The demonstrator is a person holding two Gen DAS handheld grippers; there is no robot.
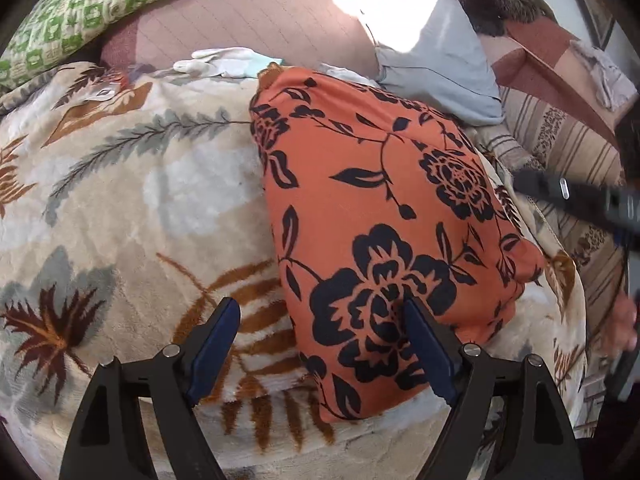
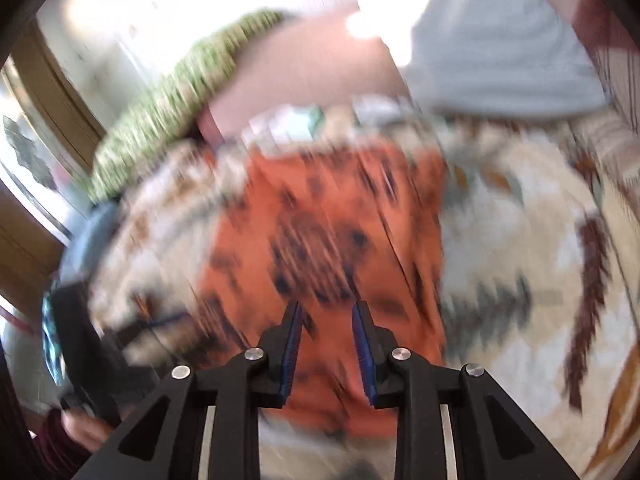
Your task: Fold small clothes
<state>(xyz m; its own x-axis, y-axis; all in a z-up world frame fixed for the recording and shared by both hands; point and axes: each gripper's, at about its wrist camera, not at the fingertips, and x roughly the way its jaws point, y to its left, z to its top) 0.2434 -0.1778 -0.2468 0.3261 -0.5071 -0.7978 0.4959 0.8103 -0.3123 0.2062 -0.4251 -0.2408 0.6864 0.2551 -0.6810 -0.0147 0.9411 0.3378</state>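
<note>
An orange garment with black flowers (image 1: pixel 380 216) lies folded flat on a cream floral blanket (image 1: pixel 132 208). My left gripper (image 1: pixel 320 312) is wide open above the garment's near left edge, one finger over the blanket, the other over the cloth, holding nothing. In the right wrist view, which is motion-blurred, the same orange garment (image 2: pixel 320 232) lies ahead. My right gripper (image 2: pixel 326 312) hovers over its near part, jaws partly open with nothing between them. The right gripper also shows at the right edge of the left wrist view (image 1: pixel 580 196).
A green patterned pillow (image 1: pixel 88 12) lies at the back left, a grey pillow (image 1: pixel 432 52) at the back right. Small white and teal cloths (image 1: pixel 228 62) lie beyond the garment. A striped cover (image 1: pixel 568 148) lies on the right.
</note>
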